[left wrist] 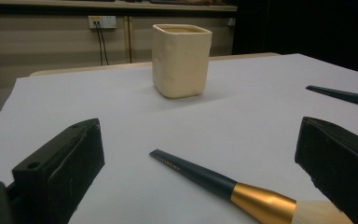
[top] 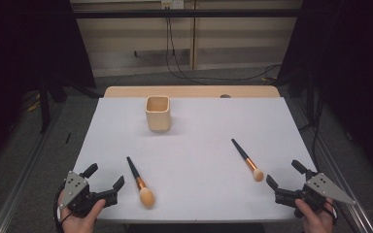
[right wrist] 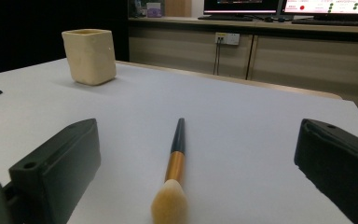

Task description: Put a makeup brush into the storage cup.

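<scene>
Brushes lie flat on the white table [top: 199, 121], both nearer the person than the cream cup [top: 157, 113] that stands upright toward the far edge. The left brush [top: 139, 181] sits on the near-left side of the cup, the right brush [top: 246, 159] on the near-right side, well apart from each other and from the cup. In the high view both long axes slant alike: dark handle tips point up and to the left, pale bristle heads point to the near right.

The left gripper view adds gold lettering on the left brush's handle and a wall socket behind the cup. The right gripper view shows lit monitors on a counter beyond the cup, which the high view leaves out.

The left gripper [top: 106, 183] has its jaws spread wide and grips nothing, its brush just beside it. The right gripper [top: 284, 174] is likewise spread wide and empty, with the bristle head of its brush lying between its jaws, untouched
</scene>
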A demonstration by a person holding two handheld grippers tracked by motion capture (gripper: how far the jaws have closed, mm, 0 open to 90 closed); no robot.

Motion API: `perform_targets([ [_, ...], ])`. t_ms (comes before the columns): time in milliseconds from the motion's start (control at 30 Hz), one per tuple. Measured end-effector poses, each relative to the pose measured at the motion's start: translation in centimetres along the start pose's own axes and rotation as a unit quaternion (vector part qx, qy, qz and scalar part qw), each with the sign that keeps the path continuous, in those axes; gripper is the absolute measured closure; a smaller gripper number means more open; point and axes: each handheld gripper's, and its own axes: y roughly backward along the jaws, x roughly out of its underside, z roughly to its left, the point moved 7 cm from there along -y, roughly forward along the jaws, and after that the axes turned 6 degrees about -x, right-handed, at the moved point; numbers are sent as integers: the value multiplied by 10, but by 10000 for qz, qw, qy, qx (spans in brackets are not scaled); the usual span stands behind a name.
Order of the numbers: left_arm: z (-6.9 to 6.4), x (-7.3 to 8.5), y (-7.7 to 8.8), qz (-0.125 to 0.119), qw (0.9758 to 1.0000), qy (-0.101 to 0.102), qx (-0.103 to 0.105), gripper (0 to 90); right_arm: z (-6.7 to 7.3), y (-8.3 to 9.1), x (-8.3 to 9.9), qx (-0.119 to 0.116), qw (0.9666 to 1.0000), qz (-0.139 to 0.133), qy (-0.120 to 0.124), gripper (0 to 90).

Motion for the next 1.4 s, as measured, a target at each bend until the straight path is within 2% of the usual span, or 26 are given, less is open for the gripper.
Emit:
perform_targets([
  [200,2,1,-1,29,10000,37,-47,15,-1,-1,1,37,10000,7,-41,0],
  [267,3,1,-2,62,9999,18,-127,18,-1,-1,2,40,10000,43,-33,0],
  [533,2,3,-1,164,9998,0,-93,29,-2,-1,2,71,9999,60,-66,0],
  [600,-1,2,-3,213,9998,-38,0,38,-2,-1,2,44,10000,57,-49,0],
  [700,-3,1,-5,219,9998,-34,9,44,-2,-2,3,38,10000,80,-30,0],
  [800,-8,0,-9,311,9994,-133,29,44,-3,-1,4,63,9999,110,-91,0],
  [1167,-21,-8,-18,308,9991,-143,241,43,-1,3,3,103,9999,90,-63,0],
  [1400,-33,-15,-26,381,9982,-277,374,43,-1,1,3,85,9999,110,-37,0],
])
